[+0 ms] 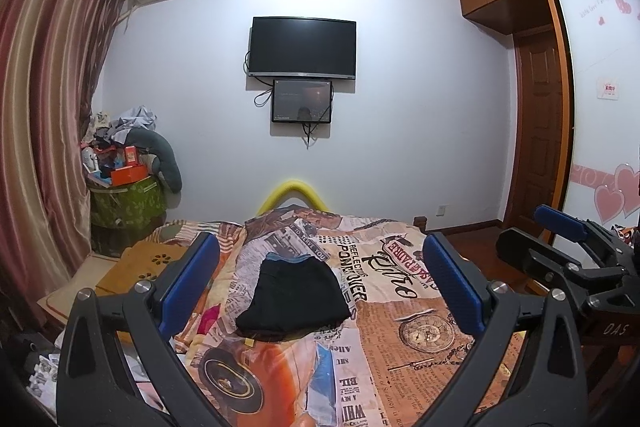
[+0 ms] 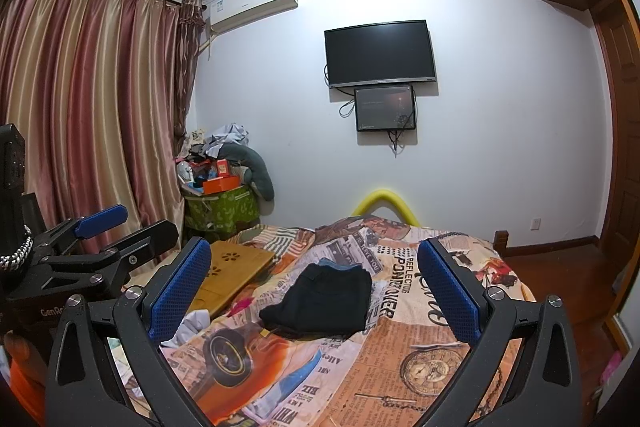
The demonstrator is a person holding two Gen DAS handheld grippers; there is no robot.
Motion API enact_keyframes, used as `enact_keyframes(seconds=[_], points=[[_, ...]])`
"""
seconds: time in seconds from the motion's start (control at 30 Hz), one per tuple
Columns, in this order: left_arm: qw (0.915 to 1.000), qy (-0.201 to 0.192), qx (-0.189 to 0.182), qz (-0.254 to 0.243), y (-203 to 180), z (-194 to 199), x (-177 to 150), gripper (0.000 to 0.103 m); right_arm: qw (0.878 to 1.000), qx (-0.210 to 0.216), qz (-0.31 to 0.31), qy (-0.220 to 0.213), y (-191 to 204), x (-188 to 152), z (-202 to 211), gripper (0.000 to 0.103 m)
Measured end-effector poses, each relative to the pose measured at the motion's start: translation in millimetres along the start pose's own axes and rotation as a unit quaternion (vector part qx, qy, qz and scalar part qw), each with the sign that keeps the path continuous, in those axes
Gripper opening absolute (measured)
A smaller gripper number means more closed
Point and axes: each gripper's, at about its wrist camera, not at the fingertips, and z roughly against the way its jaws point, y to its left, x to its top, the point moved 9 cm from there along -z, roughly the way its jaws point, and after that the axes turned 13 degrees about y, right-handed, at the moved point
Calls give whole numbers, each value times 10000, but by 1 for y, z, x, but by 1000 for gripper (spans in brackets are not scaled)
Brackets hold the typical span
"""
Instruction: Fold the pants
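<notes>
Black pants, folded into a compact stack, are seen at the lower centre of the left wrist view, lying on a newspaper-print bedspread. The left gripper is spread wide, holding nothing; the right gripper appears at the right edge.

From the right wrist view, the pants lie lower centre, framed by the released right gripper. A wooden board is seen left of them.

On your bedspread you can read newspaper-style print: "REFLECTIONS", "POWER", "TO SERVE YOU" and "BILL". In the left wrist view, the right hand-held gripper carries "DAS" on its black body; in the right wrist view, the left hand-held gripper shows "GenRo", cut off.
</notes>
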Motion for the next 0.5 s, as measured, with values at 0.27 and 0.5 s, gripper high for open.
enact_keyframes(seconds=[0.27, 0.5], points=[[9999, 106, -68, -23, -2, -4, -2, 103, 10000, 0, -15, 15, 1, -1, 1, 103], [9999, 125, -116, 22, 0, -4, -2, 103, 10000, -7, -28, 38, 2, 0, 1, 103]])
